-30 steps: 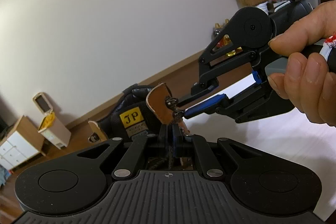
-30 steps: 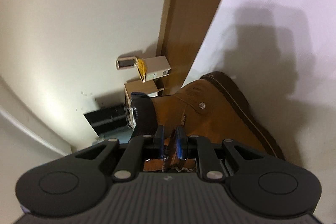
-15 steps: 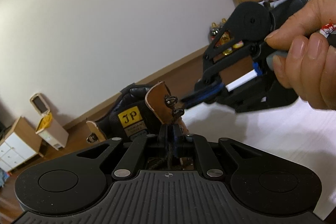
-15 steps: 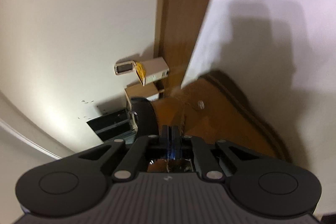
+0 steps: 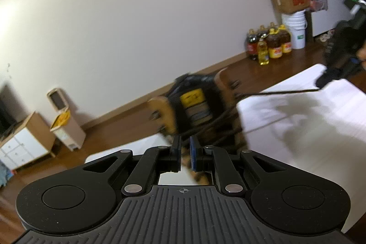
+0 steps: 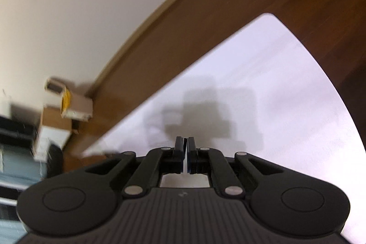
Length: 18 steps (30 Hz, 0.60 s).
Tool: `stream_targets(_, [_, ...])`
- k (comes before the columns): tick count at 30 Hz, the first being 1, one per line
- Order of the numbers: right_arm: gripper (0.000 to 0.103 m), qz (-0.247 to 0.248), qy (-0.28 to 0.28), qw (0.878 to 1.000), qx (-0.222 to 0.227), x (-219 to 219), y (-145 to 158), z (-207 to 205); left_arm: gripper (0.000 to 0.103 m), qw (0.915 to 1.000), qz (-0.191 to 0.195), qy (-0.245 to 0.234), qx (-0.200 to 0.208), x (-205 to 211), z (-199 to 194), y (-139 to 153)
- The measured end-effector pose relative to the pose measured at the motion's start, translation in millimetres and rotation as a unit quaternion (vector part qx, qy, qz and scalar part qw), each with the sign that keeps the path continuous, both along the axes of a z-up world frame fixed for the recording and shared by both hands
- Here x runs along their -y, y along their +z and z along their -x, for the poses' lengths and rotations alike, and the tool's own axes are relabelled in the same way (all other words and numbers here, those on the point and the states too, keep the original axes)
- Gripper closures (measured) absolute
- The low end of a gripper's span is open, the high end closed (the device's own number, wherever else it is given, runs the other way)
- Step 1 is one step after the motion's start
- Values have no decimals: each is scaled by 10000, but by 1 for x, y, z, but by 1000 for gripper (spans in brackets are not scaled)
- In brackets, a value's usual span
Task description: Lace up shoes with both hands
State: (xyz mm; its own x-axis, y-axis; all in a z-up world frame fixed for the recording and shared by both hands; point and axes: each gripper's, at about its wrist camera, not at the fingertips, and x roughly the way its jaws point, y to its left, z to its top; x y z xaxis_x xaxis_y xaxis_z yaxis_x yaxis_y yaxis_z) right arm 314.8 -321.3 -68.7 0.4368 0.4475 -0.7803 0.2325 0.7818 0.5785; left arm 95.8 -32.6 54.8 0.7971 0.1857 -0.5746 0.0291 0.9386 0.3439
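Note:
In the left wrist view a tan boot [image 5: 194, 102] with a black tongue and a yellow label stands blurred on the white table [image 5: 308, 129]. My left gripper [image 5: 185, 141] sits just in front of it, jaws narrow and pinching a dark lace strand at their tips. Another strand of the lace [image 5: 286, 91] runs taut from the boot's eyelets to my right gripper [image 5: 320, 84], held by a hand at the far right. Its pads grip the lace end, though the jaws are opening slightly. In the right wrist view the right gripper [image 6: 185, 141] shows only a thin slit, no lace visible.
Several oil bottles [image 5: 270, 42] and a white bucket [image 5: 295, 29] topped by a cardboard box stand on the wooden floor by the wall. A bin with a yellow bag [image 5: 61, 116] and a white drawer unit [image 5: 20, 145] are at the left. The table corner [image 6: 267, 15] lies ahead.
The right gripper shut on the lace at the boot's hooks and pulled away to the right, drawing it taut. Its view swung off the boot. The left gripper backed away from the boot.

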Motion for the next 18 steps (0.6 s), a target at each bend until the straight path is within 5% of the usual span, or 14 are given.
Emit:
stream_targets(5, [100,123,566,9983,73,-23,1,13,92,9989,226,384,-138,-32,1,-5])
stream_targets(11, [100,261,504,9968,569,-35,20,27,92,9983,457,364,-88,-47,7,-9])
stream_targets(18, [100,599,-298,9951,725,-32,38,48,91,9957,771,-479,-173,-66,-5,-26])
